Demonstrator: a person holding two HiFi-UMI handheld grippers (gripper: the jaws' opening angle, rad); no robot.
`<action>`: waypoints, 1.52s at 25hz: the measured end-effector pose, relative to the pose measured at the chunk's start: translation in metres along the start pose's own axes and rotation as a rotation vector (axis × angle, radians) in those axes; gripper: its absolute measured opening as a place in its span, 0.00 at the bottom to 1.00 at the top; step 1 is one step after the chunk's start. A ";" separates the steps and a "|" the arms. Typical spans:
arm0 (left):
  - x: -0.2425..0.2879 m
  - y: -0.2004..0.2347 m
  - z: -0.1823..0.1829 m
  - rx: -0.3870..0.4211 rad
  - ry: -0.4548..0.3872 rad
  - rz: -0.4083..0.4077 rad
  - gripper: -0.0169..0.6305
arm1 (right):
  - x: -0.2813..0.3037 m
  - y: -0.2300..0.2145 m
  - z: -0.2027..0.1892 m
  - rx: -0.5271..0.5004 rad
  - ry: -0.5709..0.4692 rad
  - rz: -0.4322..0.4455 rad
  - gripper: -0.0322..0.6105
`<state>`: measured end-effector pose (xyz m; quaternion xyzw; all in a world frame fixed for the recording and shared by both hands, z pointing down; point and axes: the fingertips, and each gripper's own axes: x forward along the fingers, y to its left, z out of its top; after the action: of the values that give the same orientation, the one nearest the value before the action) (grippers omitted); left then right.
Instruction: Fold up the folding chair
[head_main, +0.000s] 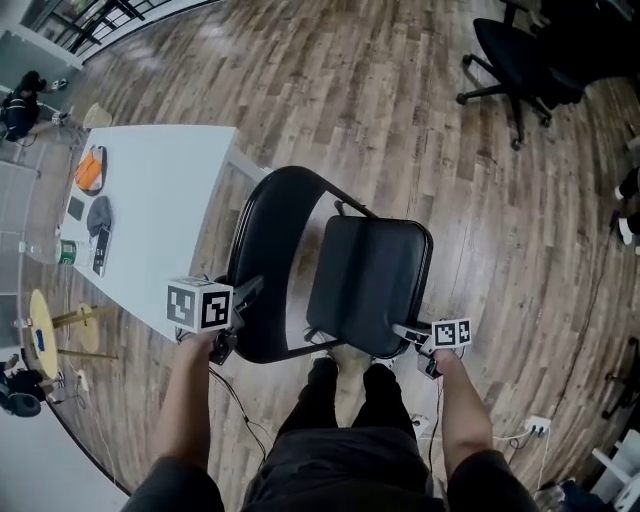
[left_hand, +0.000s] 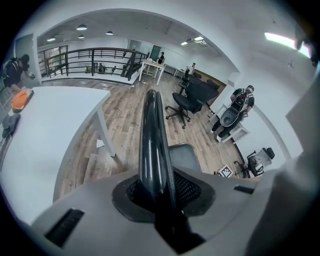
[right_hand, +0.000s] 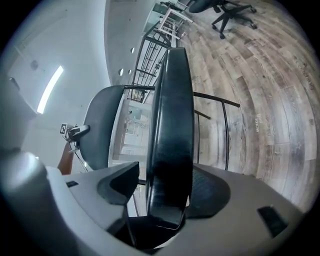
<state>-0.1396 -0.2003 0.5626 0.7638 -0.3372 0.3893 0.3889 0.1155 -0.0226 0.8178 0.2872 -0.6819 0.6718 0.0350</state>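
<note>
A black metal folding chair (head_main: 275, 260) with a padded seat (head_main: 370, 280) stands on the wooden floor (head_main: 420, 150), beside a white worktop (head_main: 160, 190). The left gripper (head_main: 248, 293) is clamped on the backrest's glossy tube rim, and the right gripper (head_main: 406, 331) is clamped on the seat's near edge. The frame looks stiff, weighty and slick, so firm rim holds suit it.

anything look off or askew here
Only the folding chair: it is tilted and part folded, the left gripper shut on its back rim, the right gripper on its seat edge. Nothing looks spilled or broken.
</note>
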 end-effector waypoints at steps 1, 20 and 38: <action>-0.006 0.005 0.001 0.001 -0.002 0.001 0.16 | 0.005 0.013 0.001 -0.011 0.000 0.005 0.52; -0.099 0.087 0.020 0.012 -0.024 0.008 0.13 | 0.154 0.243 0.018 -0.142 -0.080 0.144 0.50; -0.135 0.174 0.022 0.006 -0.029 0.013 0.12 | 0.293 0.329 0.024 -0.249 -0.004 0.146 0.48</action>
<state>-0.3380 -0.2723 0.4954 0.7684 -0.3464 0.3819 0.3791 -0.2645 -0.1680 0.6474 0.2316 -0.7791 0.5822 0.0201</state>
